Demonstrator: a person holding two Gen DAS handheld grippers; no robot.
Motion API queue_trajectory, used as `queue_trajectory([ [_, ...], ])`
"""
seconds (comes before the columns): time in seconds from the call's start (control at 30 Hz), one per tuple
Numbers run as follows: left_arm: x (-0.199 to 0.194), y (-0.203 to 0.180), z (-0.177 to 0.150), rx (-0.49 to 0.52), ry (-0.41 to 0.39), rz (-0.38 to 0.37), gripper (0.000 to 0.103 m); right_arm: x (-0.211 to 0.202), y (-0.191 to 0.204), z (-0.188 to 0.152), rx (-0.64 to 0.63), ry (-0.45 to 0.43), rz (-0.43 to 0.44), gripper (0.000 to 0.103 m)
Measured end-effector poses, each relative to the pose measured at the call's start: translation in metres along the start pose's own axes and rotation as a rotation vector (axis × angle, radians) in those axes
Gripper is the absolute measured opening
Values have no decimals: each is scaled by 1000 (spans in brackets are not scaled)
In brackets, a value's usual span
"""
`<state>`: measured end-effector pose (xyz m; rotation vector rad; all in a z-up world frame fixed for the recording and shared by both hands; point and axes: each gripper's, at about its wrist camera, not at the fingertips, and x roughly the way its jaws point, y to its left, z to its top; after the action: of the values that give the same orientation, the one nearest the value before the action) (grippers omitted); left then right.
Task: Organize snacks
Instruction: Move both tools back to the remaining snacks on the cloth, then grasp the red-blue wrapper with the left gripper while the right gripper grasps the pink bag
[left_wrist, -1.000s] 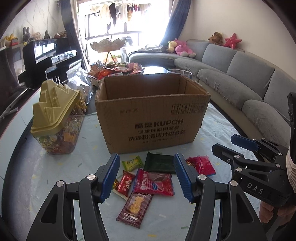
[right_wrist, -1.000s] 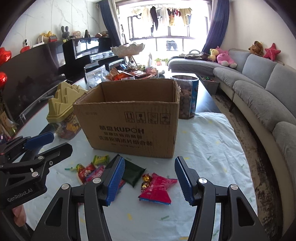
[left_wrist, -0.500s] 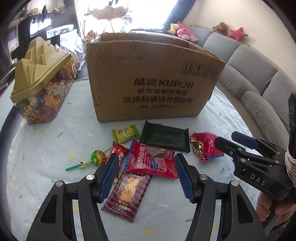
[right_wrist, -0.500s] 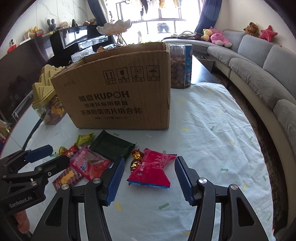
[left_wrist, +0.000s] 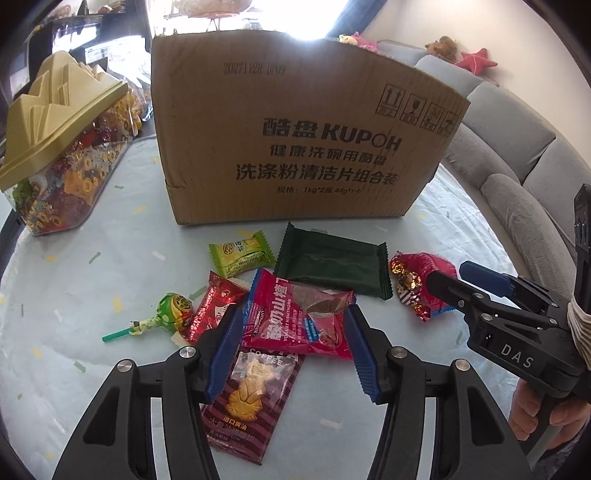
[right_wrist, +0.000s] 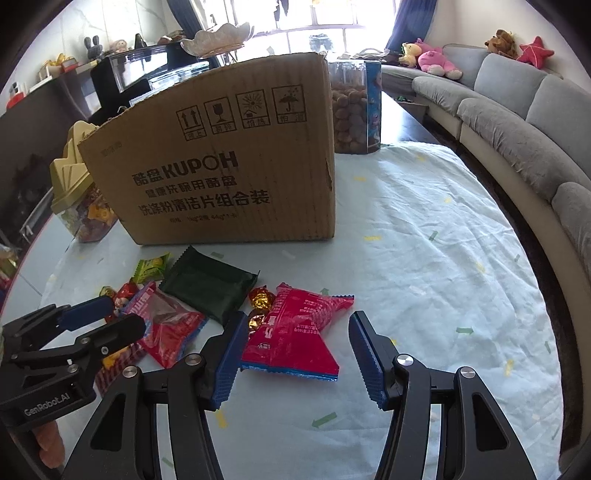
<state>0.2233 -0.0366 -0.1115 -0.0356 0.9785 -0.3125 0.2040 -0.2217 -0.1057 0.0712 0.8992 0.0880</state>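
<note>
Several snack packets lie on the table before a cardboard box (left_wrist: 295, 133). My left gripper (left_wrist: 295, 328) is open, its blue pads either side of a red hawthorn packet (left_wrist: 299, 317) that lies on a brown coffee biscuit packet (left_wrist: 251, 398). Beside them lie a dark green packet (left_wrist: 332, 266), a light green candy (left_wrist: 240, 253), a small red packet (left_wrist: 212, 308) and a lollipop (left_wrist: 170, 310). My right gripper (right_wrist: 295, 332) is open around a red packet (right_wrist: 295, 332) with gold-wrapped candies (right_wrist: 260, 299) next to it.
A clear jar with a gold lid (left_wrist: 62, 147) stands left of the box. A clear container of brown snacks (right_wrist: 352, 107) stands behind the box. A grey sofa (right_wrist: 517, 129) curves along the right. The table (right_wrist: 424, 240) has a pale patterned cloth.
Both grippers have moved forward and down toward the snacks. The left one now brackets the red hawthorn packet, the right one the red packet. Both stay open.
</note>
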Motion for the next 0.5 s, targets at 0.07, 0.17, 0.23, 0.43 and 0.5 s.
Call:
queue_trajectory([
  [0.07, 4, -1, 1, -2, 2, 7, 55, 3, 0, -1, 1, 8, 6, 57],
  [0.17, 9, -2, 2, 2, 4, 20, 54, 8, -2, -1, 5, 17, 12, 57],
  [0.23, 13, -3, 4, 3, 13, 22, 55, 10, -3, -1, 8, 21, 15, 57],
  [0.43, 20, -7, 6, 12, 17, 17, 62, 15, -4, 0, 17, 22, 35, 57],
  [0.5, 23, -6, 6, 14, 28, 8, 64, 14, -4, -1, 17, 22, 36, 57],
])
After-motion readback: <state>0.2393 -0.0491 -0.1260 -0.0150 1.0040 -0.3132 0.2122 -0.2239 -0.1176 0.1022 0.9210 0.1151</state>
